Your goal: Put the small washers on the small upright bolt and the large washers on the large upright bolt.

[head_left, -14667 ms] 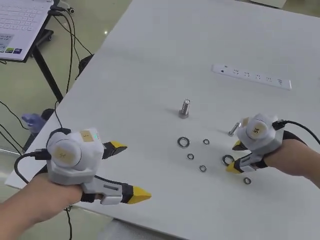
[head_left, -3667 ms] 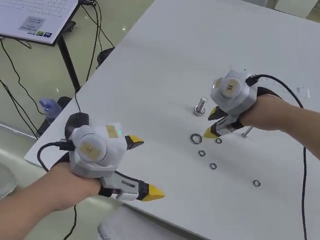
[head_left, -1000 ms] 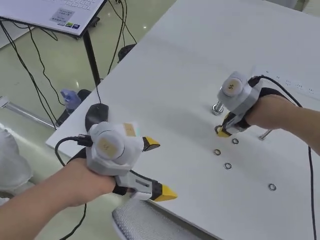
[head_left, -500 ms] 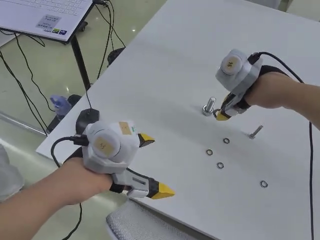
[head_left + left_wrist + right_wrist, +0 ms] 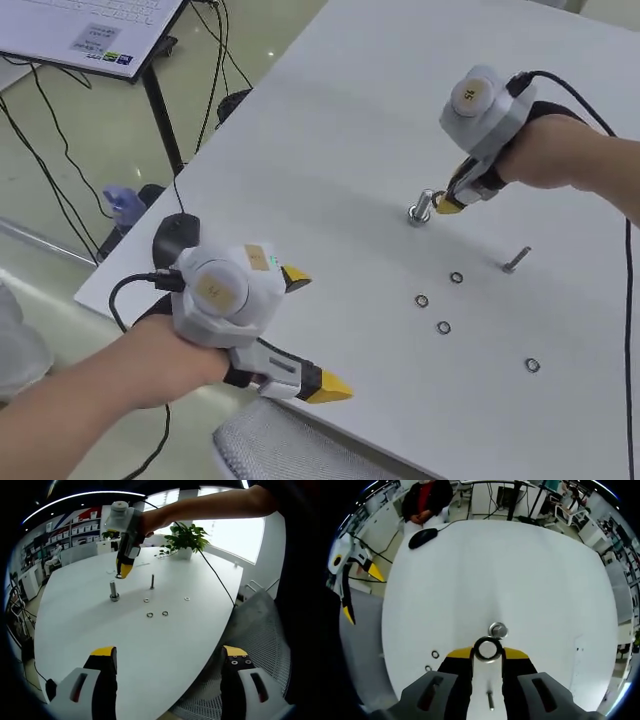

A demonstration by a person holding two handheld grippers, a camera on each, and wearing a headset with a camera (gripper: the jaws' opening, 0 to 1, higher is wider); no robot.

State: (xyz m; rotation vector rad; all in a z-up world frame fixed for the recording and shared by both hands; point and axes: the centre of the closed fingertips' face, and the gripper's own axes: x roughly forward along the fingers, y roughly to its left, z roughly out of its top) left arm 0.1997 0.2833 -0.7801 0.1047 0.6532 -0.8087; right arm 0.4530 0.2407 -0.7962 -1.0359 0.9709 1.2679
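Right gripper (image 5: 447,204): jaws pinch one large washer (image 5: 477,649) by its rim, with the ring's open face turned towards the right gripper view. The hand (image 5: 540,150) comes in from the far right, with the gripper pitched steeply down and the forearm lying across the worktop (image 5: 330,110). The washer is at the top of the large upright bolt (image 5: 421,208), close beside its head and not threaded on; contact cannot be told. In the left gripper view the yellow tips hang just above the bolt's top. Small upright bolt (image 5: 516,261): stands to the right of the large one, apart from it, and is bare. Small washers, four, lie flat on the worktop: one (image 5: 456,277) between the two bolts and nearer the person, two (image 5: 422,300) (image 5: 443,327) close together nearer again, and one (image 5: 532,365) well apart to the right. Left gripper (image 5: 316,332): jaws spread wide and holding nothing. It is held level at the near edge of the worktop, well apart from the bolts. Open white surface lies all round the bolts. A black mouse (image 5: 175,238) sits at the near left corner and a mesh chair (image 5: 270,450) below the edge.
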